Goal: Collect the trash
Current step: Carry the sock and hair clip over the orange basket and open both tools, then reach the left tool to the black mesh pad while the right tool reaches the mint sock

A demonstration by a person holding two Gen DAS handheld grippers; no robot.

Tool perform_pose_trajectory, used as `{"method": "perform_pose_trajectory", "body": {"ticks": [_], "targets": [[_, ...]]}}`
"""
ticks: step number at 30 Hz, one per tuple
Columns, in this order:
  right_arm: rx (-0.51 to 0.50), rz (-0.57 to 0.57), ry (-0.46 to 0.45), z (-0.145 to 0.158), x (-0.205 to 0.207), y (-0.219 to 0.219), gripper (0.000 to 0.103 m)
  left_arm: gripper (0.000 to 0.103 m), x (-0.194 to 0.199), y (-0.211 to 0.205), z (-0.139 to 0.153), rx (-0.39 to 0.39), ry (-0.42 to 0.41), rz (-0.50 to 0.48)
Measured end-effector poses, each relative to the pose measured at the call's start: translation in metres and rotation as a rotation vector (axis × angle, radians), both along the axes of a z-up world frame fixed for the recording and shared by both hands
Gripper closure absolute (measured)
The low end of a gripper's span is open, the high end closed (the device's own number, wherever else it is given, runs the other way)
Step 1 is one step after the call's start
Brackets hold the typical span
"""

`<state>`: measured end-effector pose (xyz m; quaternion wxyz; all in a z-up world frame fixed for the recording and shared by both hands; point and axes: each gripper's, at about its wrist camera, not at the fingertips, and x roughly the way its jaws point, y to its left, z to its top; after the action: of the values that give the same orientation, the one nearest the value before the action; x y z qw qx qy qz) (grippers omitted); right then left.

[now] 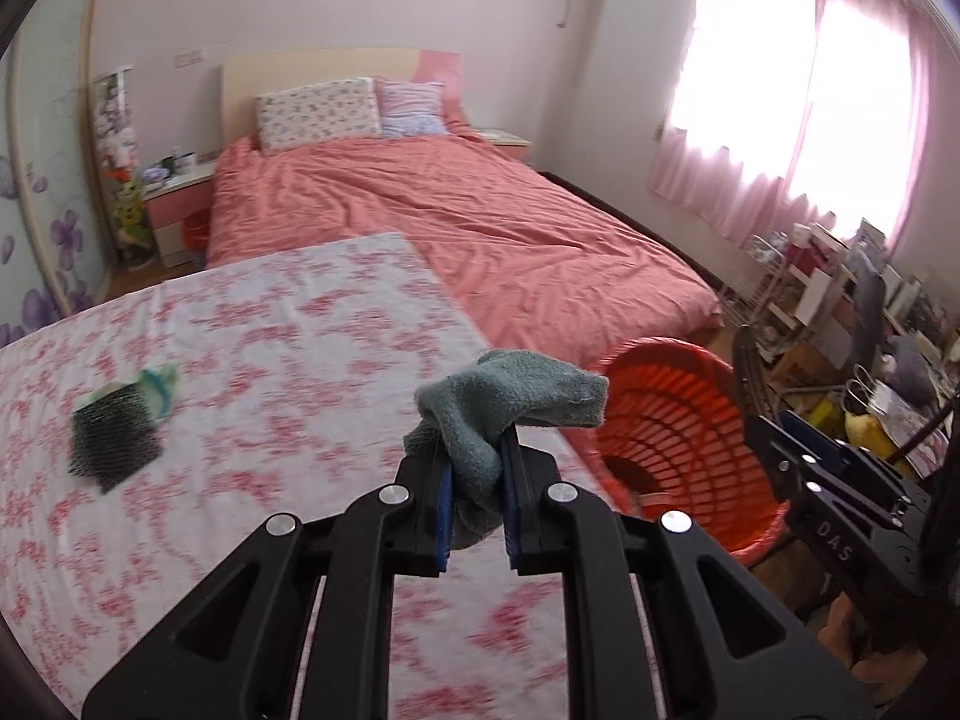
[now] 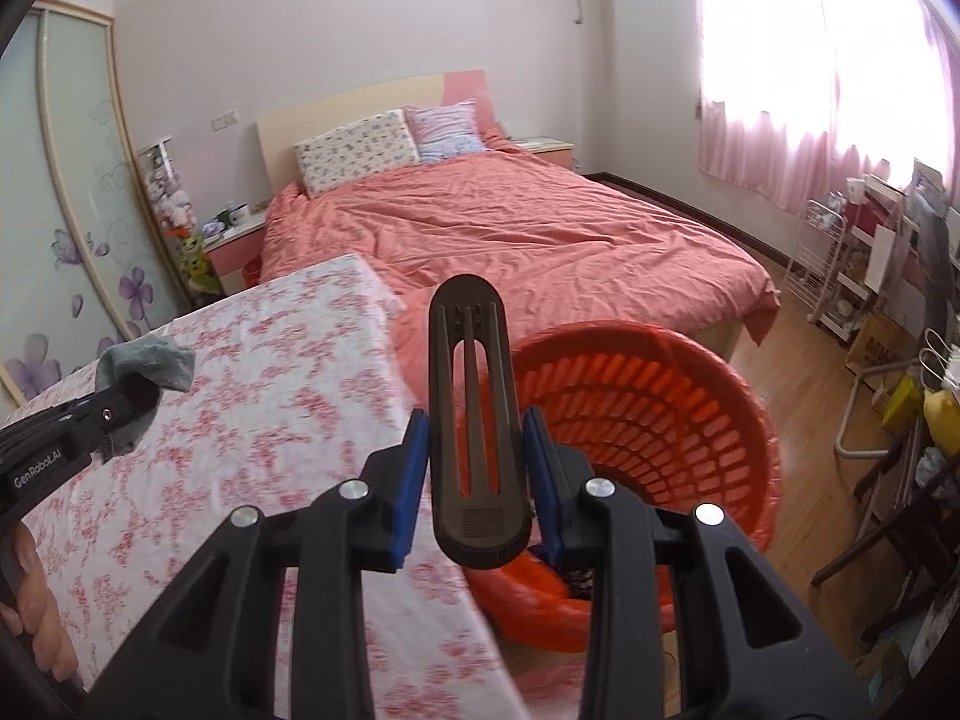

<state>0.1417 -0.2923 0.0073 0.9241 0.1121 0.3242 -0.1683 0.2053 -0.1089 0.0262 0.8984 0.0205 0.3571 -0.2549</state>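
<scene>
Two trash items carried beside the round orange slotted plastic basket [image 2: 654, 420].
Left hand-held gripper [image 1: 477, 483] pinches a soft, light grey-green terry sock [image 1: 510, 408] mid-body; right hand-held gripper [image 2: 477, 480] clamps a stiff, likely slippery dark plastic oblong holder [image 2: 474, 420] near its base, over the basket's near rim.

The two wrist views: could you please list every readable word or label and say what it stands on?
"DAS": on the right gripper's black body, left wrist view.
"GenRobot.AI": on the left gripper's black body, right wrist view.
Wall poster and shelf clutter: too small and blurred to read.
</scene>
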Motion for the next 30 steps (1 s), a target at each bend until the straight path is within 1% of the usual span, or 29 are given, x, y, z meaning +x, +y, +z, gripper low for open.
{"method": "perform_pose_trajectory", "body": {"ticks": [6, 12, 15, 18, 20, 21, 22, 24, 26, 30], "targets": [[0.012, -0.057, 0.019, -0.016, -0.008, -0.046, 0.071, 0.090, 0.001, -0.062, -0.012, -0.022, 0.031, -0.122], [0.051, -0.098, 0.000, -0.026, -0.012, -0.087, 0.071, 0.090, -0.002, -0.114, -0.025, -0.026, 0.055, -0.215], [0.062, -0.112, 0.002, -0.030, -0.010, -0.101, 0.071, 0.090, 0.001, -0.130, -0.032, -0.022, 0.074, -0.234], [0.095, -0.116, 0.000, -0.037, -0.009, -0.115, 0.070, 0.088, 0.006, -0.142, -0.041, -0.015, 0.104, -0.244], [0.118, -0.122, -0.004, -0.041, -0.008, -0.123, 0.070, 0.083, 0.009, -0.144, -0.049, 0.000, 0.138, -0.232], [0.125, -0.126, -0.007, -0.041, -0.008, -0.125, 0.069, 0.073, 0.012, -0.145, -0.055, 0.004, 0.163, -0.227], [0.133, -0.129, -0.010, -0.042, -0.008, -0.128, 0.067, 0.061, 0.013, -0.147, -0.057, 0.008, 0.174, -0.220], [0.133, -0.131, -0.015, -0.043, -0.009, -0.130, 0.058, 0.057, 0.014, -0.144, -0.061, 0.014, 0.184, -0.200], [0.125, -0.131, -0.014, -0.043, -0.009, -0.128, 0.056, 0.054, 0.013, -0.141, -0.062, 0.023, 0.185, -0.190], [0.107, -0.126, -0.008, -0.041, -0.012, -0.119, 0.051, 0.047, 0.010, -0.126, -0.057, 0.056, 0.152, -0.151]]}}
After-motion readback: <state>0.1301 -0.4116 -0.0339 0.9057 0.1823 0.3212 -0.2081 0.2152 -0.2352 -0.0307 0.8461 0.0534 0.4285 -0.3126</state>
